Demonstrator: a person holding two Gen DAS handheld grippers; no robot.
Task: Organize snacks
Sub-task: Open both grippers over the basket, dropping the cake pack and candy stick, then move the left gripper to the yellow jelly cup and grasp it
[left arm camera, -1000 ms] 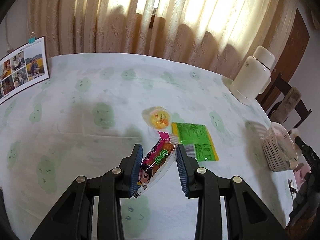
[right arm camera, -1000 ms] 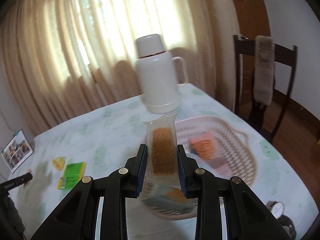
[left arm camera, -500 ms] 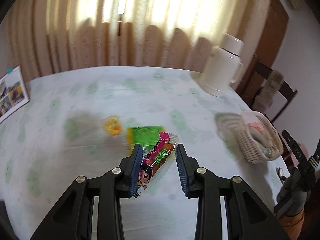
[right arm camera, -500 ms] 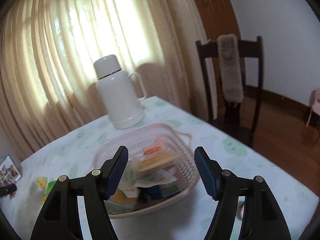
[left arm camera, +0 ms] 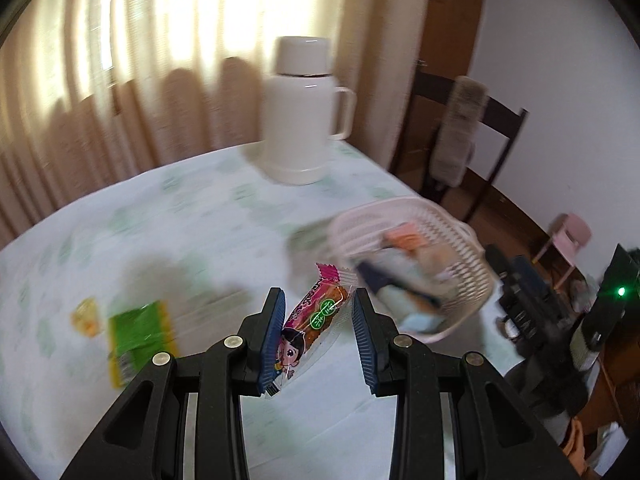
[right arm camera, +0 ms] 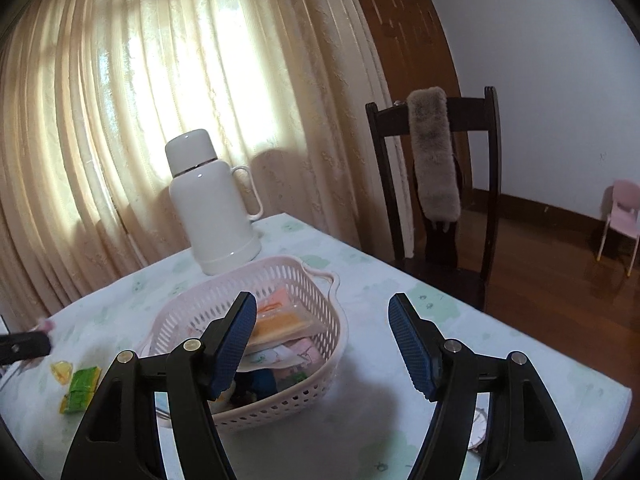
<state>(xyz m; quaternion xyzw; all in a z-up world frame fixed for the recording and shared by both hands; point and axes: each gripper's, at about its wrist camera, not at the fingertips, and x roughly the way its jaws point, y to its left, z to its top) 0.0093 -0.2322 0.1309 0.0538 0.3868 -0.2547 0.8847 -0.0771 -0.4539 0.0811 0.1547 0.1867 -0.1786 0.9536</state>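
A pink snack packet (left arm camera: 316,314) with a cartoon face sits clamped in the left gripper (left arm camera: 318,332), held askew between the blue pads above the table (left arm camera: 192,240) and short of the pink basket (left arm camera: 416,276), which lies ahead and to the right in the blurred left wrist view. The right gripper (right arm camera: 322,346) hangs with its jaws spread wide and nothing between them, poised just over the near rim of that same basket (right arm camera: 280,408). Inside the basket several packets already lie heaped, among them an orange one (right arm camera: 276,322) on top and paler wrappers beneath. Two items remain out on the tablecloth, well apart from the basket: a green packet (right arm camera: 80,388) and, just beside it, a small yellow jelly cup (right arm camera: 62,372). A white flask (right arm camera: 212,208) stands upright behind the basket near the curtain (right arm camera: 140,100), and a dark chair (right arm camera: 436,184) with a furry cover draped over its back waits at the table's far edge. The sorting looks well advanced but not finished: a good share of the snacks is in the basket, one is in hand and apparently bound for it, and the green packet and the jelly cup appear to be the last pieces left to gather, as far as these views reach.
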